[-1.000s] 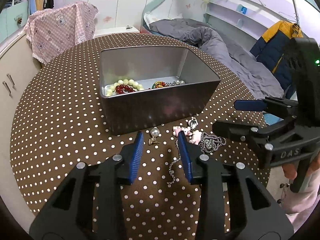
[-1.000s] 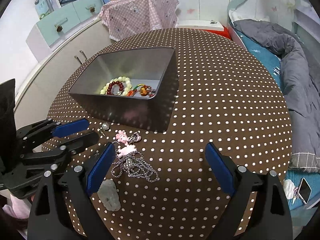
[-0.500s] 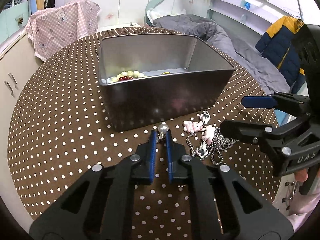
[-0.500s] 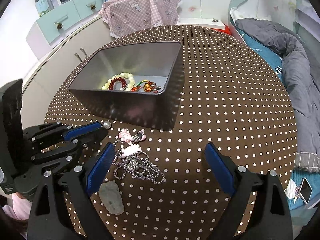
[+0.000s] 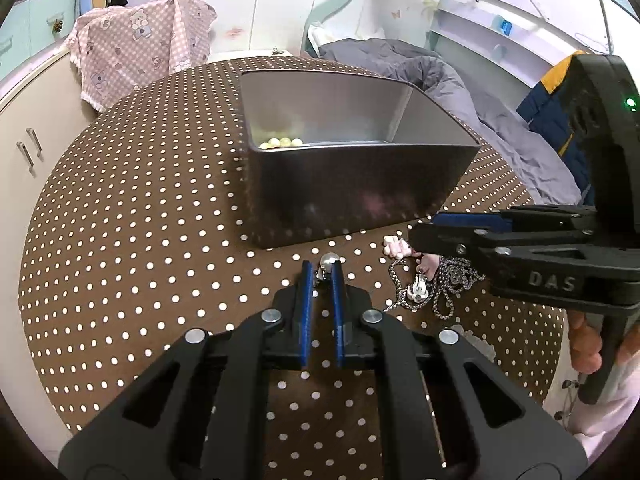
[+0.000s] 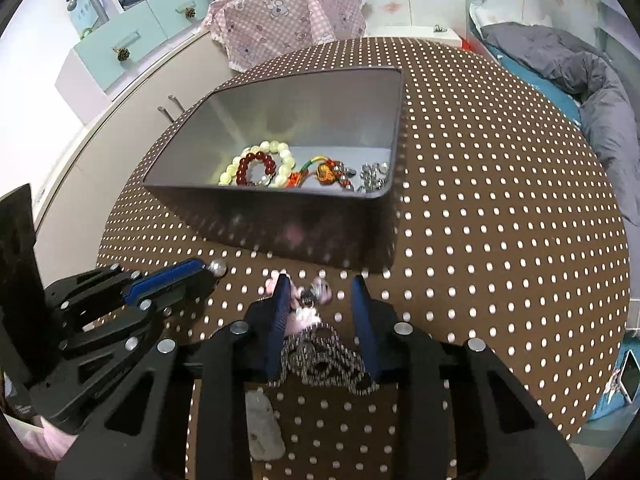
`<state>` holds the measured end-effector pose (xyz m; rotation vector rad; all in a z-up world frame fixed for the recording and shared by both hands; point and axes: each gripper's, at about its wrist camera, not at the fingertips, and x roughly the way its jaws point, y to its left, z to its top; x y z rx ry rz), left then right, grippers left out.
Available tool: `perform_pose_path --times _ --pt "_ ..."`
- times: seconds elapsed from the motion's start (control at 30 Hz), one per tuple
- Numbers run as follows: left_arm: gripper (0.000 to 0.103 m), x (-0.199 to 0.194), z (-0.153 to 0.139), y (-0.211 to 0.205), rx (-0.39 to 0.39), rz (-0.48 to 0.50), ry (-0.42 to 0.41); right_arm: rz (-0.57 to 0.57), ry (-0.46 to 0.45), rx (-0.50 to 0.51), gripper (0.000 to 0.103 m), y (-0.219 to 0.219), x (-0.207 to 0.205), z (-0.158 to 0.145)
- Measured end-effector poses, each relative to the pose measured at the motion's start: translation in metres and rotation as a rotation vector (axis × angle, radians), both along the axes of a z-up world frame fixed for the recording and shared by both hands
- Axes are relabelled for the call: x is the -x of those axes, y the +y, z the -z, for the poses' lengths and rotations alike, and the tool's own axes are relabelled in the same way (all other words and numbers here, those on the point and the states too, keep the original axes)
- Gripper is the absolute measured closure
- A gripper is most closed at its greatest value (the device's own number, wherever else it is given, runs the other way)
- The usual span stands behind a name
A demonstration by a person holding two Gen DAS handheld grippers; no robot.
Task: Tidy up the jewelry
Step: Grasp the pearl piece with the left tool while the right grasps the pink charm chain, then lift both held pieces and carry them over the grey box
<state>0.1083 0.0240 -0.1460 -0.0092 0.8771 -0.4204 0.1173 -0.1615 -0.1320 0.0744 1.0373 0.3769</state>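
A dark metal tin (image 5: 360, 196) (image 6: 280, 220) stands on the brown dotted table and holds bead bracelets (image 6: 256, 168) and small trinkets. In front of it, my left gripper (image 5: 321, 276) (image 6: 208, 272) is shut on a pearl earring (image 5: 329, 259) (image 6: 218, 267), with the pearl poking out past the tips. To its right lies a silver chain necklace (image 5: 440, 292) (image 6: 320, 360) with a pink charm (image 5: 394, 246) (image 6: 304, 316). My right gripper (image 6: 320, 284) (image 5: 420, 236) straddles it with jaws closing. A gap still shows beside the right pad.
A pale stone pendant (image 6: 262, 428) lies on the table under my right gripper. The table's round edge drops off near right and left. A bed with a grey duvet (image 5: 420, 76) is behind, a cabinet (image 5: 28, 132) to the left, and a phone (image 6: 628, 376) on the floor.
My left gripper was open astride the earring and has closed on it. My right gripper has moved forward over the necklace and its wide jaws have narrowed around the charm and chain.
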Motion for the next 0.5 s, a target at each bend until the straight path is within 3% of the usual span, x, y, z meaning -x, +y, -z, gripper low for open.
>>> perform_pose_path --times 0.03,0.07,0.1,0.5 --pt "0.094 0.001 0.000 0.001 0.003 -0.002 0.000 0.007 -0.002 -0.002 0.075 0.001 -0.001 0.000" --pt "0.094 0.001 0.000 0.001 0.005 -0.004 -0.001 0.010 -0.006 0.003 0.086 0.001 -0.001 0.000" --pt "0.094 0.001 -0.001 0.002 0.009 -0.006 -0.003 0.002 -0.014 0.015 0.090 0.003 0.000 0.000" --pt "0.094 0.012 -0.008 0.007 0.037 0.006 -0.031 0.017 -0.009 -0.018 0.094 -0.007 0.009 -0.006"
